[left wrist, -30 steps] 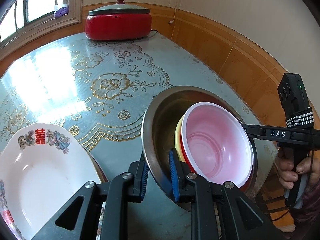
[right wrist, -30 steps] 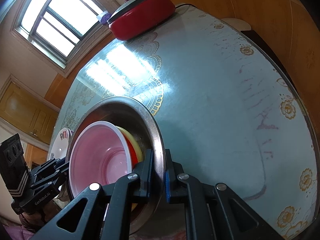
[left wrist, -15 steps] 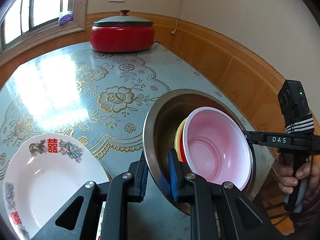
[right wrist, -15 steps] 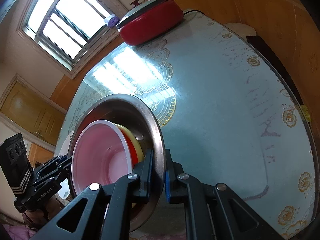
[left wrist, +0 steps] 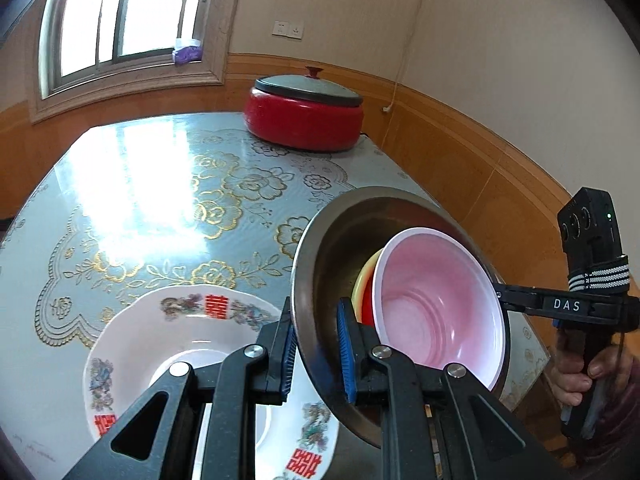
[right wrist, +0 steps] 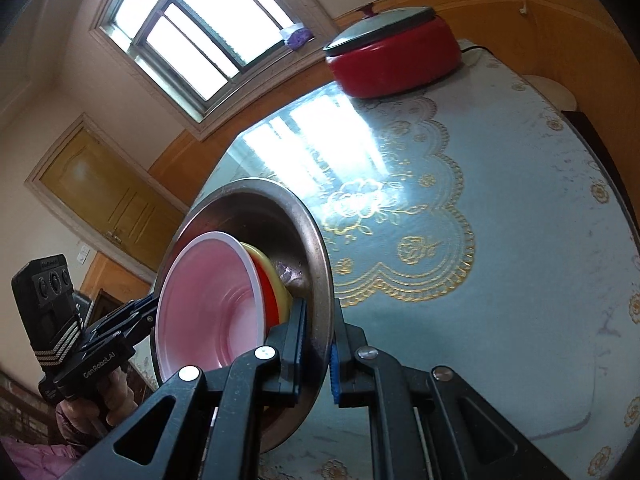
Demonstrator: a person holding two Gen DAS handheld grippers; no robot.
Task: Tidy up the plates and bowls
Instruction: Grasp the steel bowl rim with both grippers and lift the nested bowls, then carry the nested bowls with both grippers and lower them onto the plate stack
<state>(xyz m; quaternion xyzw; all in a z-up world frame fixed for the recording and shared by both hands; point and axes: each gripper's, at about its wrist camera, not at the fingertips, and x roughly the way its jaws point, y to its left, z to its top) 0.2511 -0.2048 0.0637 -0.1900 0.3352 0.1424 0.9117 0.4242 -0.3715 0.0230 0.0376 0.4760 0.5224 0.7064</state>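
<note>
A steel basin [left wrist: 340, 236] [right wrist: 256, 208] is held in the air above the table. It holds a stack of bowls: pink bowl [left wrist: 436, 304] [right wrist: 208, 304] on top, red bowl [right wrist: 266, 296] and yellow bowl [right wrist: 276, 280] under it. My left gripper [left wrist: 316, 350] is shut on the basin's near rim. My right gripper [right wrist: 318, 354] is shut on the opposite rim and shows at the right in the left wrist view [left wrist: 560, 304]. A white decorated plate [left wrist: 160, 340] lies on the table below my left gripper.
A red electric pot [left wrist: 304, 116] [right wrist: 392, 60] with a grey lid stands at the far end of the blue flowered table [left wrist: 160, 200] [right wrist: 500, 240]. Wood-panelled walls run along the far and right sides. A window is behind the table.
Both grippers have lifted the basin with the bowls higher and tilted up. The plate has slid toward the middle of the left wrist view, under the left gripper.
</note>
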